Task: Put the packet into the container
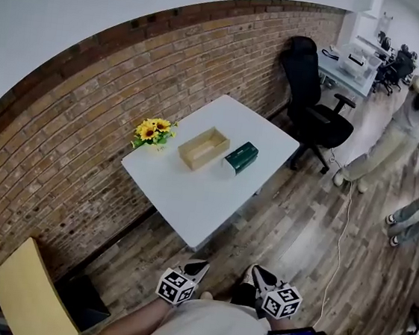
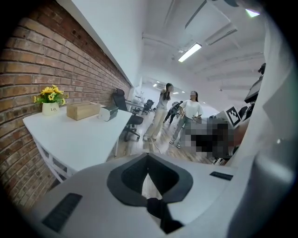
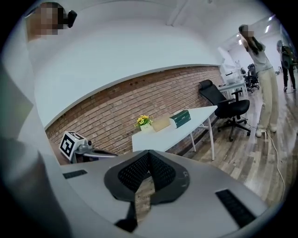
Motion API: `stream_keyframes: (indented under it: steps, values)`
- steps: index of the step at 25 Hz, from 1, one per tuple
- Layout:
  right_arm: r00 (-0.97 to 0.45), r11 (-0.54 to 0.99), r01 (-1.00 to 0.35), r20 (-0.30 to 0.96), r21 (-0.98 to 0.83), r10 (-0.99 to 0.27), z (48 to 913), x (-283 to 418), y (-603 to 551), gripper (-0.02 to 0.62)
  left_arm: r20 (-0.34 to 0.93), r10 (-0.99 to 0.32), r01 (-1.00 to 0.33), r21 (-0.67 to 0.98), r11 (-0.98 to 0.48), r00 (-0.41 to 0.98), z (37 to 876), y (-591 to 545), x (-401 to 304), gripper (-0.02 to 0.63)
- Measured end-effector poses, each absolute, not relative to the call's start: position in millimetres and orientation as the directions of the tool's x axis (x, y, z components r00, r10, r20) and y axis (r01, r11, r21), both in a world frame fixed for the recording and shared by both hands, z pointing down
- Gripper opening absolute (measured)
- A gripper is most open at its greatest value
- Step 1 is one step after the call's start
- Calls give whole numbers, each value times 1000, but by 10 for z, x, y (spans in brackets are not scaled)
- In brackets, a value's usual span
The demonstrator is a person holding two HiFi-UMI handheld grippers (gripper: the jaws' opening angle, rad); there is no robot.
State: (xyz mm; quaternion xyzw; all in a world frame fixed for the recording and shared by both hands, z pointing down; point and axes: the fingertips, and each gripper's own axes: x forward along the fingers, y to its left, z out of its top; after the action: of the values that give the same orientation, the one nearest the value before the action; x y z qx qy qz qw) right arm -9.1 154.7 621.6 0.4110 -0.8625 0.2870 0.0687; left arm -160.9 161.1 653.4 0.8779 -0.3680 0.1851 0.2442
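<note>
Presently: green packet lying flat on white table, just beside open wooden container, on side toward table's right edge; not yet inside. Flower pot noted near container's other side.

Left gripper and right gripper held low by body, well apart from table. Jaws of both pressed together, nothing pinched.

Risks judged:
- packet nudged off edge if met by unopened jaws
- light container shoved toward flowers if rim struck
- floor cable snagged during approach
</note>
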Motion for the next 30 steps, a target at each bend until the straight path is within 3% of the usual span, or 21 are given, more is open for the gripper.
stream_keyframes:
  steps: [30]
  values:
    - [-661,505,-748,416,-431,-625,6416,-289,1625,6,547,-580,-784,276,-557,604,6643,1732,-1906,8]
